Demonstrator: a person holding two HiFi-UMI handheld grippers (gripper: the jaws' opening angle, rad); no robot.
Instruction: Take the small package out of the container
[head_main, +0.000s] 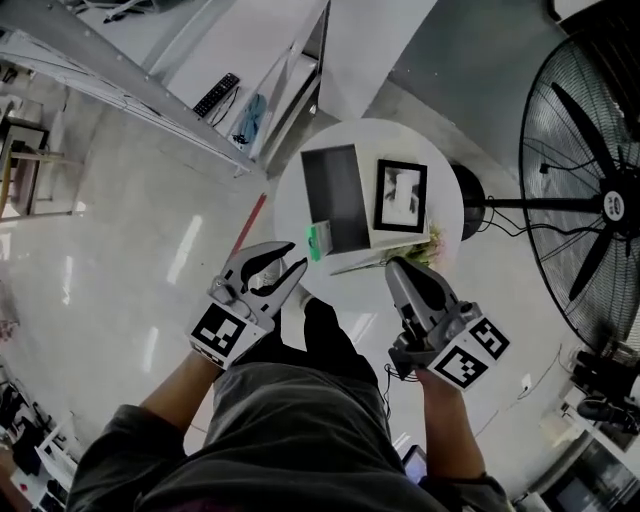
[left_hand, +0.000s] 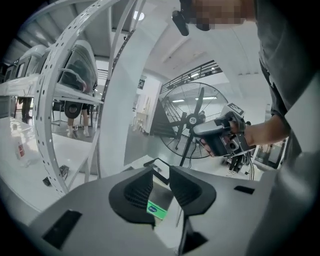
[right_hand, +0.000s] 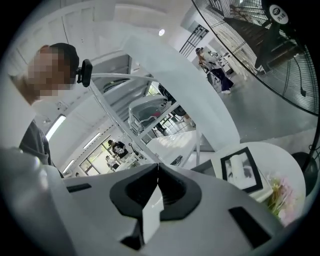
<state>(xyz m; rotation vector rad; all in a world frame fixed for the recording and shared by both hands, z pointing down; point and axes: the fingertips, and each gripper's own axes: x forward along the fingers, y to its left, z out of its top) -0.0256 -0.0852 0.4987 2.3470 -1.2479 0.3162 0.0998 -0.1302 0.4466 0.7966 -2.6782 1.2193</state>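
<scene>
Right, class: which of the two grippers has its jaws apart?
The left gripper: a gap shows between its jaws, with the green package visible through it. The right gripper has its jaws meeting at the tips.

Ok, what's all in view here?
table: one, white, round, in front of the person
container: one, grey, on the table
package: one, green, at the container's near corner
frame: one, black, beside the container
flowers: one bunch, pinkish, table edge
fan: one, black, floor, right
remote: one, black, shelf, upper left
card: one, white, in the right gripper
left gripper: one, grey, open, empty, near the package
right gripper: one, grey, shut on the card
</scene>
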